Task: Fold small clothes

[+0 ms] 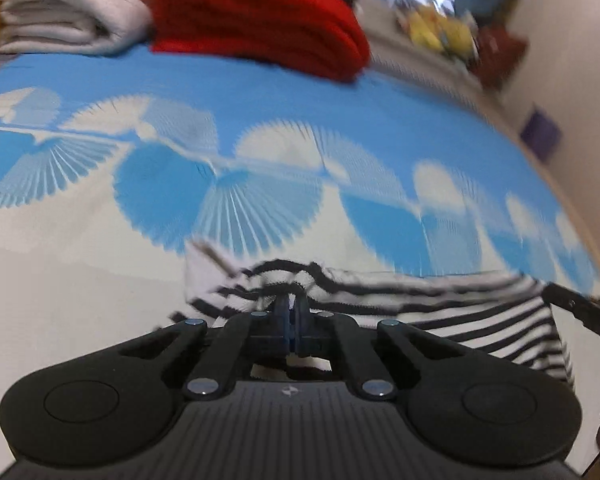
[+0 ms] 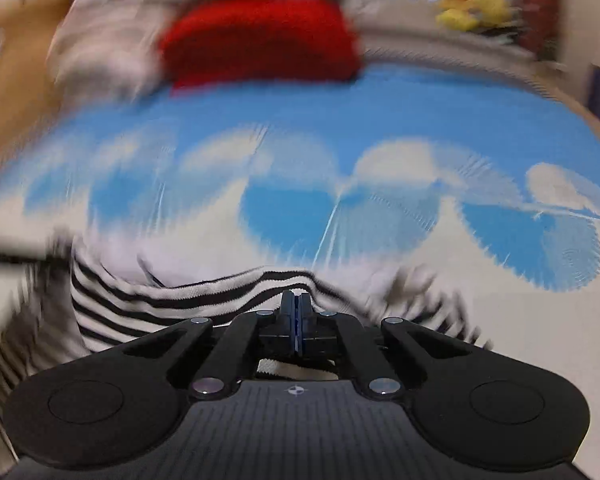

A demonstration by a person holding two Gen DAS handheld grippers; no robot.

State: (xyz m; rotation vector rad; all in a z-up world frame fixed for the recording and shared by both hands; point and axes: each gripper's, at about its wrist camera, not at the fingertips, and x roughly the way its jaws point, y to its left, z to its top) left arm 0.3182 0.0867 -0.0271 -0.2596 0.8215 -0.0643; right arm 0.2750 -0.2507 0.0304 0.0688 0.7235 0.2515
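Note:
A small black-and-white striped garment (image 1: 480, 320) hangs stretched between my two grippers above a blue and white patterned bedspread (image 1: 260, 92). My left gripper (image 1: 291, 300) is shut on the garment's left end, with bunched fabric at its tips. In the right wrist view, my right gripper (image 2: 296, 300) is shut on the garment's (image 2: 140, 304) other end, and cloth drapes to its left. Part of the right gripper (image 1: 588, 312) shows at the right edge of the left wrist view. Both views are motion-blurred.
A folded red garment (image 1: 260, 20) and a stack of folded white clothes (image 1: 68, 12) lie at the far side of the bed. Yellow items (image 1: 440, 32) sit on a surface beyond. A pale wall (image 1: 572, 40) stands to the right.

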